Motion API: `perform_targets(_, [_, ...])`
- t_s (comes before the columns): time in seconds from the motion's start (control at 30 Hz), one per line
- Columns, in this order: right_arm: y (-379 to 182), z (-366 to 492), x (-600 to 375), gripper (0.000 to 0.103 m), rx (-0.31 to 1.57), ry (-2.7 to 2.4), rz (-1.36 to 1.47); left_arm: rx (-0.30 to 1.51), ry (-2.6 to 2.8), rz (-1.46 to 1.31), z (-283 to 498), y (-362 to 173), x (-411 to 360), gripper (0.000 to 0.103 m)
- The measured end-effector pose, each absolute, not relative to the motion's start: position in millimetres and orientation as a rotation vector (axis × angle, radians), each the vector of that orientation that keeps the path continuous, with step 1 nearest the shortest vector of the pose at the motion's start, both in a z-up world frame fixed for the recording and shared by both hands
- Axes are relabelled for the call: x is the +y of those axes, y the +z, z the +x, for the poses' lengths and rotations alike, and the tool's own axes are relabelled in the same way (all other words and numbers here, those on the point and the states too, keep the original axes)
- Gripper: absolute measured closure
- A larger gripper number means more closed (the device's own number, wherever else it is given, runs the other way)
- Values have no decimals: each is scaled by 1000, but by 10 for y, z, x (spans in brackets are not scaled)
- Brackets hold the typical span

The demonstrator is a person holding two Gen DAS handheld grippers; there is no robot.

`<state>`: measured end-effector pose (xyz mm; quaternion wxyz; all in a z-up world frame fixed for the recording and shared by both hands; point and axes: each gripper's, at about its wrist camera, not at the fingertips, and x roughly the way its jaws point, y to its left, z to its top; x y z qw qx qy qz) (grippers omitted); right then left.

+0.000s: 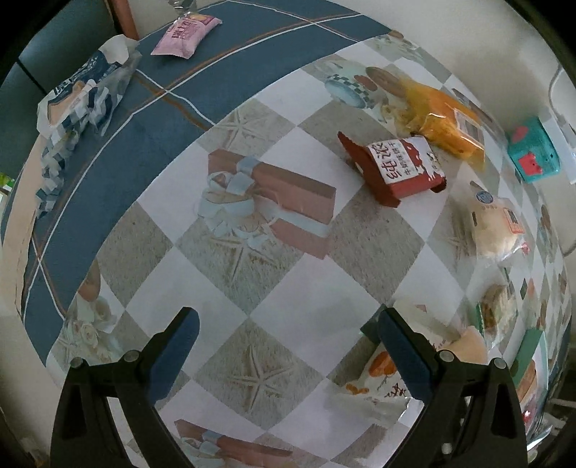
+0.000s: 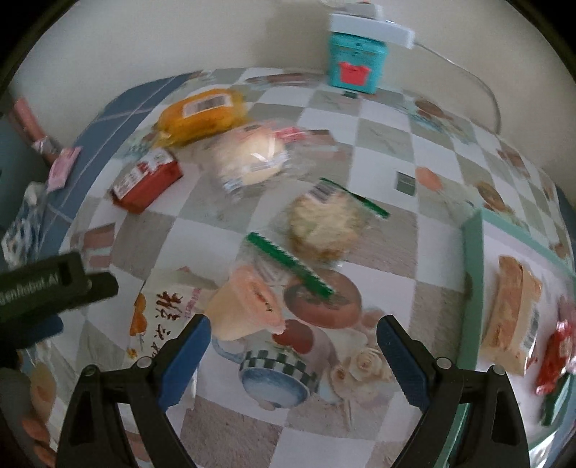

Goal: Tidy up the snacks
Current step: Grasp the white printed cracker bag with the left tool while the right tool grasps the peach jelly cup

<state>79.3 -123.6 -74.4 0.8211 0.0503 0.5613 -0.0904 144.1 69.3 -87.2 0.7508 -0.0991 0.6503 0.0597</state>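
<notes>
Snacks lie scattered on a patterned tablecloth. In the left wrist view I see a red biscuit pack (image 1: 397,167), an orange packet (image 1: 446,120), a pale bun in clear wrap (image 1: 495,226), a pink pouch (image 1: 185,32) and a blue-white bag (image 1: 77,108). My left gripper (image 1: 288,345) is open and empty above the cloth. In the right wrist view my right gripper (image 2: 293,354) is open and empty, just short of a peach wrapped snack (image 2: 244,306). A green-edged pastry pack (image 2: 324,226), a white orange-printed bag (image 2: 162,316) and a green tray (image 2: 471,288) holding a long bread (image 2: 511,313) lie around it.
A teal toy box (image 2: 354,63) stands at the back by the wall, under a white power strip (image 2: 370,25) with a cable. The left gripper's body (image 2: 43,288) reaches in from the left edge of the right wrist view. A red wrapper (image 2: 556,356) lies in the tray.
</notes>
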Motion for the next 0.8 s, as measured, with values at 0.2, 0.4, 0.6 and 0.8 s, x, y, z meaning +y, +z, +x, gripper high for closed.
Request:
perform_targets(0.2, [-812, 837, -1126, 15, 1204, -174, 49, 1431, 127, -216, 1512, -938, 687, 4])
perform_targets(0.4, [-803, 862, -1050, 24, 1190, -146, 28, 1426, 126, -215, 1520, -925, 678, 4])
perform_targets(0.6, [-798, 909, -986, 27, 1171, -121, 5, 1422, 134, -218, 1475, -850, 712, 4])
perform_targets(0.8, [-814, 951, -950, 49, 1170, -94, 8, 1414, 141, -212, 1469, -787, 719, 4])
